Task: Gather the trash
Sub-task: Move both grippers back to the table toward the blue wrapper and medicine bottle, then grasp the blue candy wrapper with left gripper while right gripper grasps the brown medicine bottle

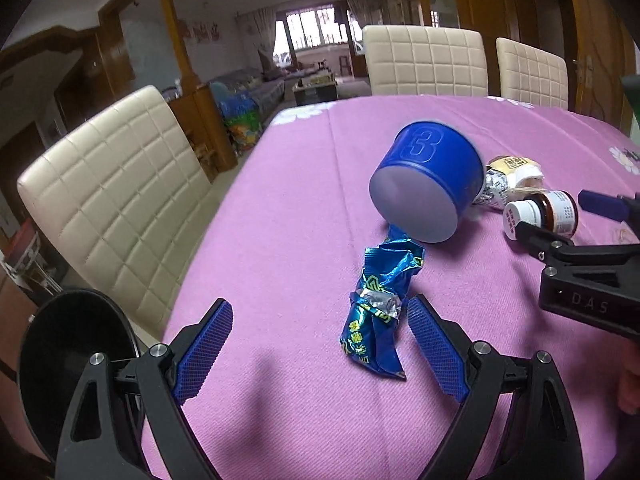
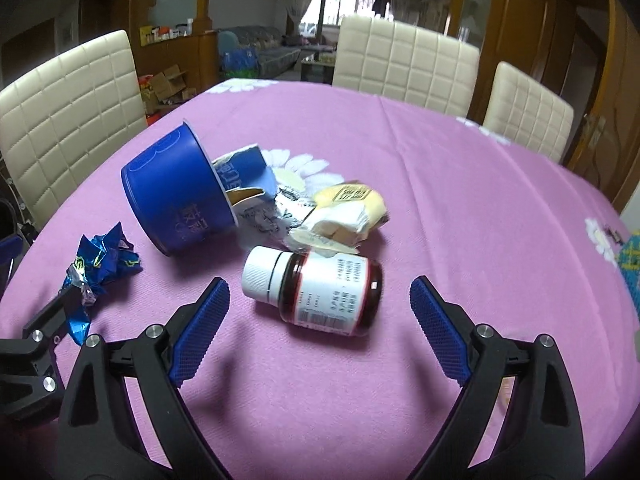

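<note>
Between the right gripper's (image 2: 320,300) wide-open jaws, the toppled pill bottle (image 2: 320,290); left gripper (image 1: 320,322) open around blue wrapper (image 1: 378,312).

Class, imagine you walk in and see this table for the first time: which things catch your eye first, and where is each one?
The blue tub tipped on its side on the pink tablecloth stands out first, with torn wrappers at its mouth. In front of that pile lies a brown pill bottle with a white cap, just ahead of the open right tongs. A crumpled blue foil wrapper lies between the open left tongs.
</note>
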`<state>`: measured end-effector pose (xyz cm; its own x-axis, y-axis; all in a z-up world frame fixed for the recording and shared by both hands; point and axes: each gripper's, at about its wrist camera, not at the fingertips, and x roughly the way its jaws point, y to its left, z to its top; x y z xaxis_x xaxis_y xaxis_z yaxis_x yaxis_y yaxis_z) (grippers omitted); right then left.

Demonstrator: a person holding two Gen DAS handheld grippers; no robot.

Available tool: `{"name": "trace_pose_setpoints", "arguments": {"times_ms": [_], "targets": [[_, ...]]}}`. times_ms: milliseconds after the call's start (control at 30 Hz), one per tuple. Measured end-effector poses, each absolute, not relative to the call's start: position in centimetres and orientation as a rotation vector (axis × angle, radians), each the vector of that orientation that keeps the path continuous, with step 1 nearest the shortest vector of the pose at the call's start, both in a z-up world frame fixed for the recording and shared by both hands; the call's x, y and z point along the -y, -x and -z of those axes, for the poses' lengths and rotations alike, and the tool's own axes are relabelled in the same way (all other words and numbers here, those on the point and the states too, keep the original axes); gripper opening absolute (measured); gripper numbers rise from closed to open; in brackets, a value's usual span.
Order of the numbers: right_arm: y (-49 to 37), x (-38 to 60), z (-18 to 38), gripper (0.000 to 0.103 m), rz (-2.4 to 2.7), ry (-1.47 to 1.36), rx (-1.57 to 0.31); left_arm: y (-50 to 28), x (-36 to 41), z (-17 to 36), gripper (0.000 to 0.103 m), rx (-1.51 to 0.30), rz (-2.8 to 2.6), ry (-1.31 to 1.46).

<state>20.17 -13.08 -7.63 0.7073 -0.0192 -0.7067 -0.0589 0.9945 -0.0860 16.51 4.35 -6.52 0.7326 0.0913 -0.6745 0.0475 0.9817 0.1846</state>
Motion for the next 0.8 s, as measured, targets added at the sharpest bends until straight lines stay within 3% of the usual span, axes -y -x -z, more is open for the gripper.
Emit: {"name": "trace_pose_setpoints", "arguments": {"times_ms": [100, 167, 300, 400, 533, 600, 633, 800], "targets": [[-20.8, 13.3, 8.0, 0.089, -0.003, 0.096, -0.812, -17.3, -4.4, 6.9, 0.087, -0.775, -0.054, -0.182], [-20.9, 13.1, 8.2, 0.072, -0.001, 0.1, -0.834, -17.6, -4.5, 6.9, 0.087, -0.785, -0.046, -0.171], [-20.2, 12.7, 8.1, 0.071, -0.015, 0.113, -0.83, -17.1, -4.4, 6.7, 0.077, -0.759, -0.025, -0.157], [-19.5, 12.0, 7.7, 0.071, -0.027, 0.14, -0.801, -17.0, -4.5, 6.7, 0.06, -0.763, -0.018, -0.14], [-18.1, 10.8, 7.2, 0.071, -0.053, 0.186, -0.748, -16.9, -4.7, 6.7, 0.024, -0.768, 0.018, -0.118], [-17.7, 10.5, 7.2, 0.071, -0.08, 0.182, -0.746, -16.6, -4.6, 6.7, 0.019, -0.761, 0.021, -0.12], [-17.6, 10.4, 7.2, 0.071, -0.087, 0.183, -0.744, -16.5, -4.5, 6.6, 0.012, -0.758, 0.028, -0.121], [-16.8, 9.9, 6.8, 0.071, -0.106, 0.198, -0.712, -15.7, -4.9, 6.5, 0.01, -0.75, 0.035, -0.109]]}}
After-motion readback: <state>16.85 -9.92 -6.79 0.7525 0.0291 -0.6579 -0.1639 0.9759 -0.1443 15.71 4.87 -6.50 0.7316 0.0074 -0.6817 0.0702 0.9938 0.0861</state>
